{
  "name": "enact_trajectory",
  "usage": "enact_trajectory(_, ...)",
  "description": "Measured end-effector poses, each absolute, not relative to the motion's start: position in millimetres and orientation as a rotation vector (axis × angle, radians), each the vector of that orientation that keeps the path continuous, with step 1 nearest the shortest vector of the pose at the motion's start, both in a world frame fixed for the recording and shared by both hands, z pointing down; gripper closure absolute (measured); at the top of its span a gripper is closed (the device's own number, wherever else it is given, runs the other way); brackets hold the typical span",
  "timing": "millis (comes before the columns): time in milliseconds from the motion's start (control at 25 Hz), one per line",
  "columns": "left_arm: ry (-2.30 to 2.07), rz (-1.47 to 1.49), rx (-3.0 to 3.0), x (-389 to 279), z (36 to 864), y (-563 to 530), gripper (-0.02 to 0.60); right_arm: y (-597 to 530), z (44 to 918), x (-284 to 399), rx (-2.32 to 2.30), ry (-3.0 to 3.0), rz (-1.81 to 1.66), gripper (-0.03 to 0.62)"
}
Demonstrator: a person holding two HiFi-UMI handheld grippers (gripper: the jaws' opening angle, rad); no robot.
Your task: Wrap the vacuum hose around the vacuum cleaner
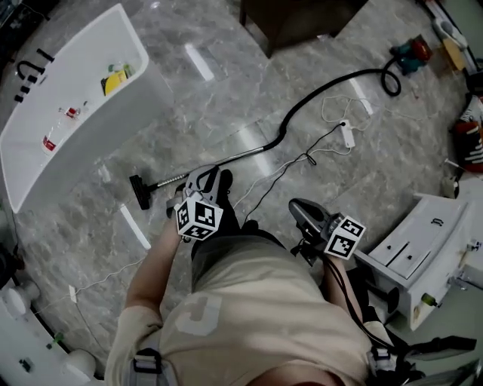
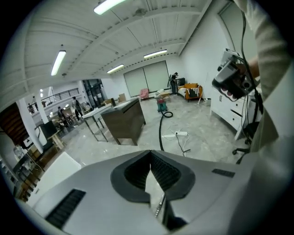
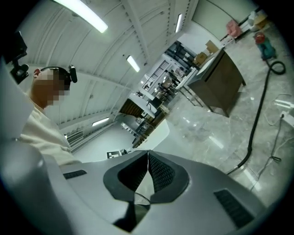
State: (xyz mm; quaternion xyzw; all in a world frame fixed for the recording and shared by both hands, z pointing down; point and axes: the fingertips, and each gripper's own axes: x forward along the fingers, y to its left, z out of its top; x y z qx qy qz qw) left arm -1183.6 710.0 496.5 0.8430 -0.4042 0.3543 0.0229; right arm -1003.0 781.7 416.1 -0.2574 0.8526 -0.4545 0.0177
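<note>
The black vacuum hose (image 1: 321, 92) lies across the marble floor, running from the small teal and red vacuum cleaner (image 1: 412, 54) at the far right to a metal wand (image 1: 219, 162). The wand ends in a black floor head (image 1: 139, 191). My left gripper (image 1: 207, 179) hovers shut and empty just above the wand's near part. My right gripper (image 1: 302, 211) is also shut and empty, held at my right side. In the left gripper view the shut left gripper (image 2: 150, 152) points along the hose (image 2: 161, 131) toward the cleaner (image 2: 161, 104). The right gripper view shows the shut right gripper (image 3: 148, 153) and the hose (image 3: 257, 117).
A white curved counter (image 1: 75, 98) stands at the left, and a brown cabinet (image 1: 294, 22) at the top. A white drawer unit (image 1: 423, 241) is close on the right. A white power strip (image 1: 347, 134) with thin cables lies beside the hose.
</note>
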Motion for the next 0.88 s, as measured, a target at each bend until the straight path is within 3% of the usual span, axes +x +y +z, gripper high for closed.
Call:
enact_trajectory(440,-0.896,1.154,2.509,-1209.6,609.9,597.7,0.575,675.7,463.4,-1029.4,-1.103,2.499,-1.544,0.589)
enact_trajectory(880,-0.722,1.393,2.454,-1157.3,735.1,617.6,0.575,716.0,557.1,-988.5,-1.083,2.426,-1.731,0.589)
